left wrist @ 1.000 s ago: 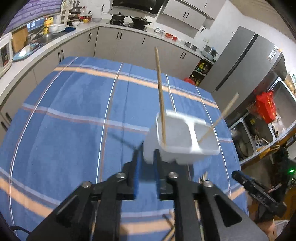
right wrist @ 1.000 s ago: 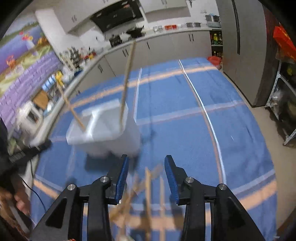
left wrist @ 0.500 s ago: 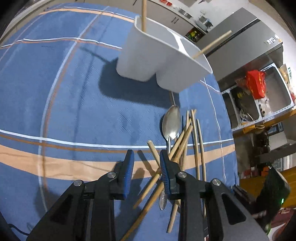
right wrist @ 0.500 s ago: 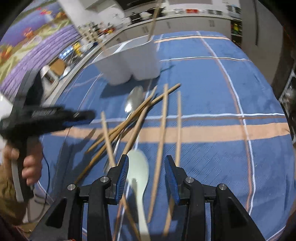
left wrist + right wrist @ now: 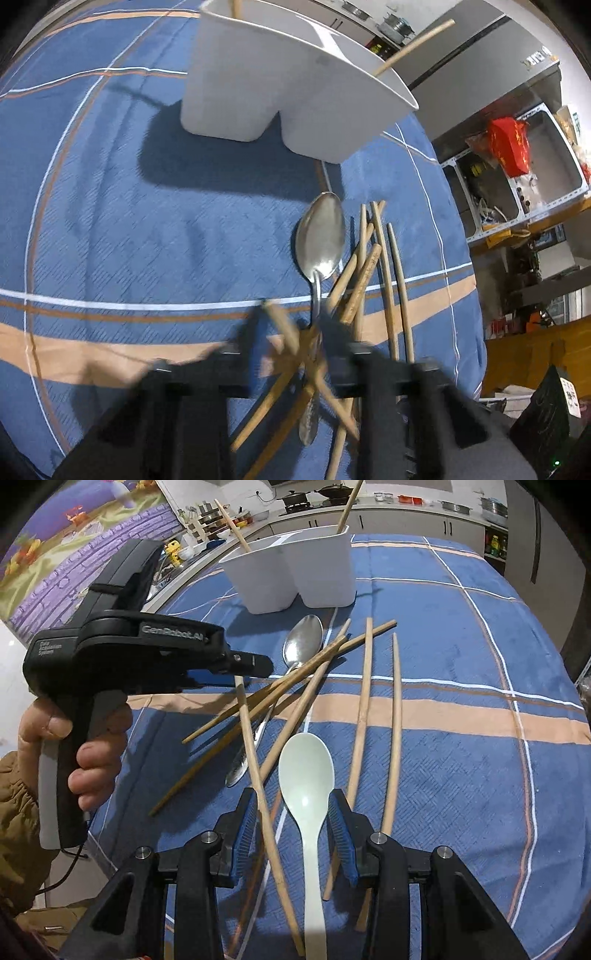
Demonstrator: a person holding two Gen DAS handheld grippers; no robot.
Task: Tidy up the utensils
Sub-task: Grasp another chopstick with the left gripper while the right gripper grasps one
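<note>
Utensils lie mostly unsorted on a blue plaid tablecloth (image 5: 461, 646), so the job looks barely started. A white two-compartment holder (image 5: 291, 572) stands upright well beyond the fingers of both grippers. It holds only two wooden chopsticks, one leaning in each compartment; one of them (image 5: 232, 524) tilts out to the left in the right wrist view.

Everything else is left to do. A loose, crisscrossed pile of chopsticks (image 5: 295, 679) spreads between the holder and the fingers, with a metal spoon (image 5: 320, 243) lying among them, its bowl pointing toward the holder. A pale green plastic spoon (image 5: 306, 775) lies nearest the right gripper (image 5: 291, 827). Its bowl sits just ahead of the fingertips and its handle runs back between the blue pads (image 5: 341, 834), which stand spread apart, touching nothing. One chopstick also passes between those fingers, just beside the left pad.

The left gripper (image 5: 288, 332) hovers low over the near end of the pile, blurred in its own view. Its fingers look parted, with chopsticks and the metal spoon's handle passing between them, nothing clamped as far as can be told. Judging by position, the plastic spoon seems the next pick for the right side.
</note>
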